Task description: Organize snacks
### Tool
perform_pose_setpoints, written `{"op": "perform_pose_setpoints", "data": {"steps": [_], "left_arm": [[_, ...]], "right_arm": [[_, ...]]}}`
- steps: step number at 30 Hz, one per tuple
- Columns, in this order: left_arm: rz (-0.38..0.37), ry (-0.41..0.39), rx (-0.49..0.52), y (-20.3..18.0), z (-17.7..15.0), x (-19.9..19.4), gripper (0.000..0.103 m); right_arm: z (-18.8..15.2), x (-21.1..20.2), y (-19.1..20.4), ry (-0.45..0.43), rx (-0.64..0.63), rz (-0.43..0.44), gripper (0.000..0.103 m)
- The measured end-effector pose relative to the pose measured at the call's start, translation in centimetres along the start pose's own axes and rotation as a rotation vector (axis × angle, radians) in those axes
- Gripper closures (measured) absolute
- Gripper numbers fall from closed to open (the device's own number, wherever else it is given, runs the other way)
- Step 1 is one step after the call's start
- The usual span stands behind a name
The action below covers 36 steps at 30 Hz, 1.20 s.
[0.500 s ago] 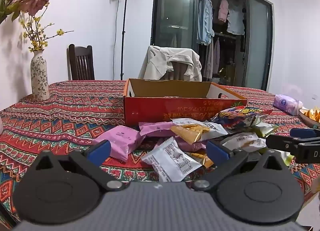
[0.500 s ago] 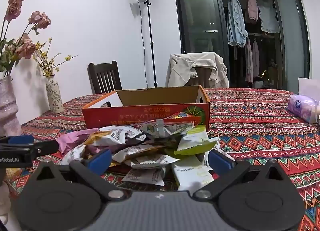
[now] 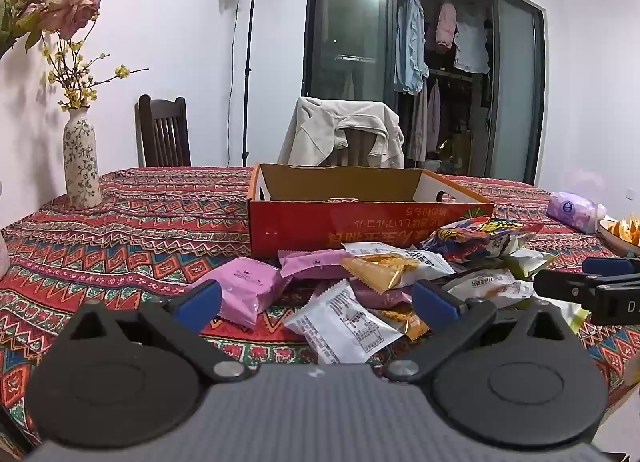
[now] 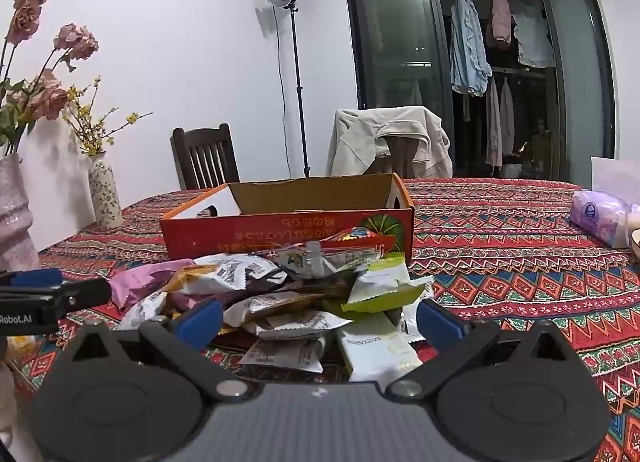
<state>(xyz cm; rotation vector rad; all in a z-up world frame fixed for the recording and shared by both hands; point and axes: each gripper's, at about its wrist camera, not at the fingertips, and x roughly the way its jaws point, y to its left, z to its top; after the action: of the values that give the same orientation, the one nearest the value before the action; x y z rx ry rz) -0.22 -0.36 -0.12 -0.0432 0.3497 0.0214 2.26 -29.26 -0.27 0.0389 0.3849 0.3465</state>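
A heap of snack packets [image 3: 384, 274] lies on the patterned tablecloth in front of an open red cardboard box [image 3: 360, 222]. Among them are a pink packet [image 3: 246, 288], a white packet with print [image 3: 344, 322] and a colourful bag [image 3: 484, 236]. My left gripper [image 3: 316, 300] hovers open before the heap's left side, nothing between its blue pads. In the right wrist view the same heap [image 4: 280, 294] and box [image 4: 288, 230] appear, with a green-and-white packet [image 4: 380, 286] on top. My right gripper [image 4: 318, 316] stands open over the heap's near edge, holding nothing.
A floral vase [image 3: 82, 166] stands at the table's left, a larger pink vase [image 4: 14, 214] nearer. A purple tissue pack [image 3: 574, 210] and a bowl of chips [image 3: 622, 230] sit at the right. Two chairs [image 3: 164, 138] stand behind the table, one draped with a jacket [image 3: 344, 134].
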Motion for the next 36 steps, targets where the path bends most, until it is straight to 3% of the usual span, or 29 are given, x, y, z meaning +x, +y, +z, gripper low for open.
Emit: {"op": "perform_pose_setpoints", "data": {"steps": [36], "left_arm": [[-0.011,-0.004,-0.002,0.00,-0.22,0.20,0.000]], "right_arm": [[0.02,0.47,0.00,0.002,0.001,-0.005,0.000]]}}
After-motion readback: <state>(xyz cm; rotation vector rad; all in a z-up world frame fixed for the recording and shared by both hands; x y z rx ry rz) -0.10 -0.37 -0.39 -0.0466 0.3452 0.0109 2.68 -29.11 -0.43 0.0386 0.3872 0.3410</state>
